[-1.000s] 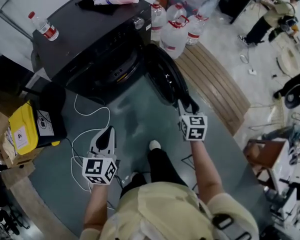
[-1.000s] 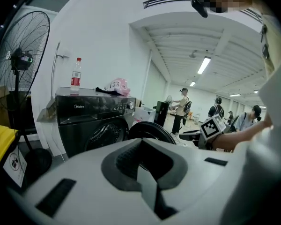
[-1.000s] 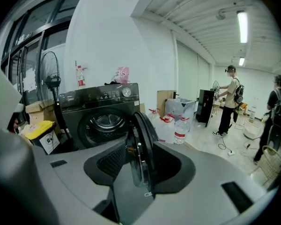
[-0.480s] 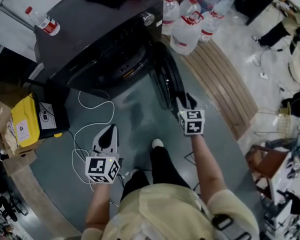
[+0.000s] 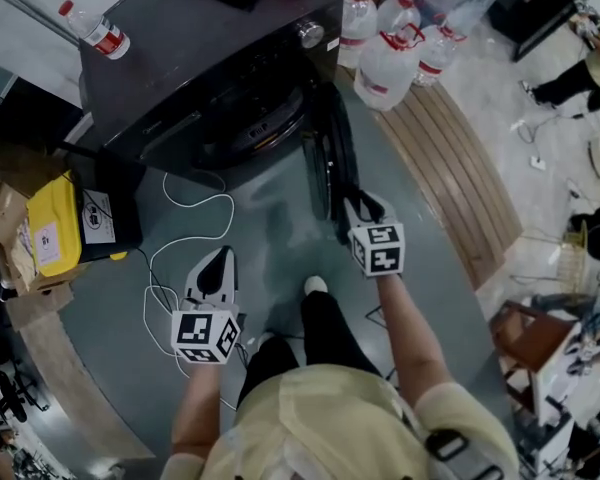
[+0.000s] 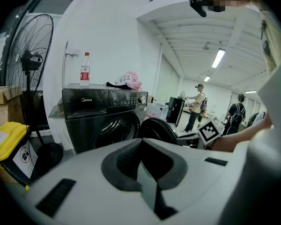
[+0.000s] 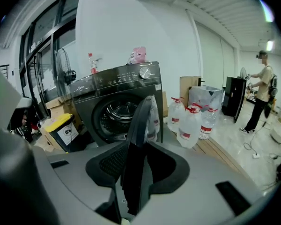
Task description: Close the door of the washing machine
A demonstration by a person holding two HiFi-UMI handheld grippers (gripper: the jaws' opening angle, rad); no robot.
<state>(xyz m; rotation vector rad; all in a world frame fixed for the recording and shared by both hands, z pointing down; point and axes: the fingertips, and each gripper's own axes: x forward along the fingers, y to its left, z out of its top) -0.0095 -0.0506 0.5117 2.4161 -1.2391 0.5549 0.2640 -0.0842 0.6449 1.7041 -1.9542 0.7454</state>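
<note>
While ajar, 1 door (image 5: 325,163) betw. 2 R-gripper (image 5: 354,202) fingers (image 7: 105,165)

Person in a pale khaki top (image 5: 310,423) and black trousers (image 5: 320,333), with two grey hand-held grippers.

The top is short-sleeved and loose, and a dark strap fitting (image 5: 448,446) sits at the right shoulder. One white shoe (image 5: 311,288) shows below the trouser leg. The left hand-held gripper (image 5: 220,255) and the right hand-held gripper (image 5: 352,204) each have a smooth light-grey shell that narrows toward black, ribbed jaw pads set in a dark recess. Narrow dark slots are cut into the shell on either side. Behind the jaws each carries a white cube, the left cube (image 5: 205,335) and the right cube (image 5: 377,249), printed with black square markers.
</note>
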